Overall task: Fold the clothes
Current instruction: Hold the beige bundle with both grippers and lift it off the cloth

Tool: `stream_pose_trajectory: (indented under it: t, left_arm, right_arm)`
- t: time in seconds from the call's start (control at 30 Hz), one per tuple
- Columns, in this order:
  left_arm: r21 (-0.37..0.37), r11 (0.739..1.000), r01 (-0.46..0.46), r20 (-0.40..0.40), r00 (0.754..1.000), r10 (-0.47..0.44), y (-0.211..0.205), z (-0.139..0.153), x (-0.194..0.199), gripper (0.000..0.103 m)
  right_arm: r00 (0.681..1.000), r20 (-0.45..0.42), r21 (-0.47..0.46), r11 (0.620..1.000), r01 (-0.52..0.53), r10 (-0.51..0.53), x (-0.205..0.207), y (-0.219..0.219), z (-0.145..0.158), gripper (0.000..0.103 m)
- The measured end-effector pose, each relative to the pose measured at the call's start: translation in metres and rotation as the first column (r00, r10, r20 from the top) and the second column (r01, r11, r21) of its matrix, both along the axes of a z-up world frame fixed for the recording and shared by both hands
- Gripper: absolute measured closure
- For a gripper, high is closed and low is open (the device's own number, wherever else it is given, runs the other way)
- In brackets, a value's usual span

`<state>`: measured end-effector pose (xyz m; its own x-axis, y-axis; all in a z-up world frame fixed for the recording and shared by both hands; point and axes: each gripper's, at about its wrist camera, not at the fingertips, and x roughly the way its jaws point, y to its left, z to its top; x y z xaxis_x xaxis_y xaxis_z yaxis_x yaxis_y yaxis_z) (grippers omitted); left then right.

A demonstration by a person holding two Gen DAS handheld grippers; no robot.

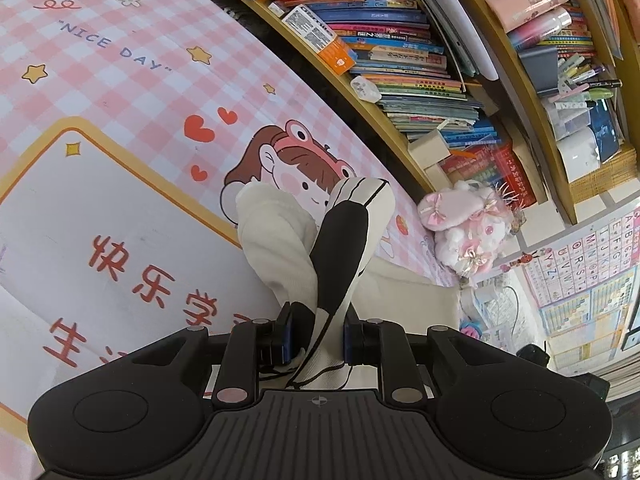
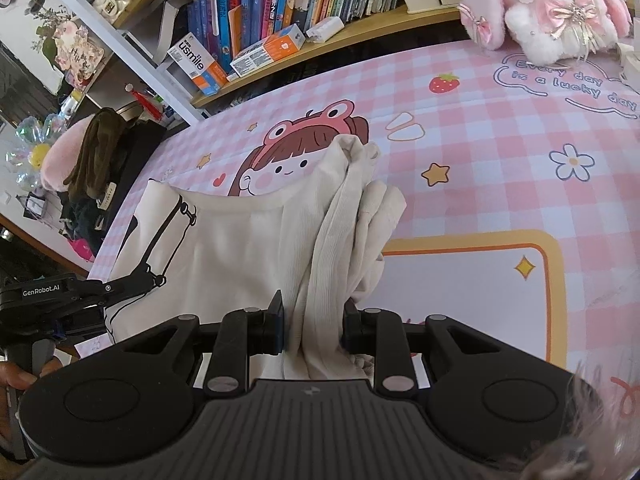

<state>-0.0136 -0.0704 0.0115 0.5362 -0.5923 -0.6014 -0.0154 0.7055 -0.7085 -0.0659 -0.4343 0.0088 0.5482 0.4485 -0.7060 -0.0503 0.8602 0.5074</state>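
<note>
A cream-white garment with black print [image 2: 224, 248] hangs and drapes over the pink checked table mat [image 2: 500, 128]. My right gripper [image 2: 314, 330] is shut on a bunched, ribbed fold of it [image 2: 332, 240], which rises in front of the camera. In the left wrist view the same garment [image 1: 280, 240] shows a black-and-white sleeve part [image 1: 344, 248], and my left gripper [image 1: 318, 334] is shut on it. The left gripper's body [image 2: 52, 300] appears at the left edge of the right wrist view, held by a hand [image 2: 16, 380].
A bookshelf [image 1: 400, 40] full of books runs along the table's far side. A pink-and-white plush rabbit [image 2: 560, 4] sits at the table's back corner. Boxes [image 2: 268, 52] lie on the lower shelf. Dark clothes [image 2: 96, 152] pile up beyond the table's left end.
</note>
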Motion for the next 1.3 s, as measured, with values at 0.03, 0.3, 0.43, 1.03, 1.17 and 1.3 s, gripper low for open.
stream_pose_trajectory:
  t: [0.03, 0.3, 0.43, 1.03, 1.17, 1.3]
  left_arm:
    - [0.0, 1.0, 0.002, 0.0, 1.0, -0.002, -0.002, 0.0, 0.0, 0.083]
    - [-0.004, 0.999, 0.044, 0.002, 0.999, -0.044, -0.016, 0.005, 0.007, 0.083]
    - [-0.014, 0.998, 0.06, 0.002, 0.998, -0.06, -0.018, 0.004, 0.012, 0.083]
    - [-0.105, 0.992, 0.068, 0.018, 0.998, -0.067, 0.014, 0.007, 0.051, 0.083]
    - [-0.133, 0.99, 0.052, 0.024, 0.999, -0.049, 0.025, 0.008, 0.065, 0.083]
    - [-0.156, 0.987, 0.035, 0.034, 0.999, -0.03, 0.036, 0.009, 0.081, 0.083]
  right_arm:
    - [1.0, 0.001, 0.002, 1.0, 0.002, -0.002, -0.001, -0.002, 0.0, 0.08]
    - [0.999, -0.003, 0.011, 0.999, 0.045, -0.045, -0.008, -0.014, 0.001, 0.08]
    - [0.998, -0.007, 0.011, 0.998, 0.067, -0.067, -0.01, -0.016, 0.0, 0.08]
    - [0.992, 0.007, 0.004, 0.992, 0.126, -0.126, 0.012, 0.009, 0.014, 0.08]
    - [0.991, 0.017, 0.012, 0.991, 0.132, -0.132, 0.026, 0.016, 0.02, 0.08]
    - [0.99, 0.025, 0.022, 0.99, 0.136, -0.137, 0.043, 0.023, 0.024, 0.08]
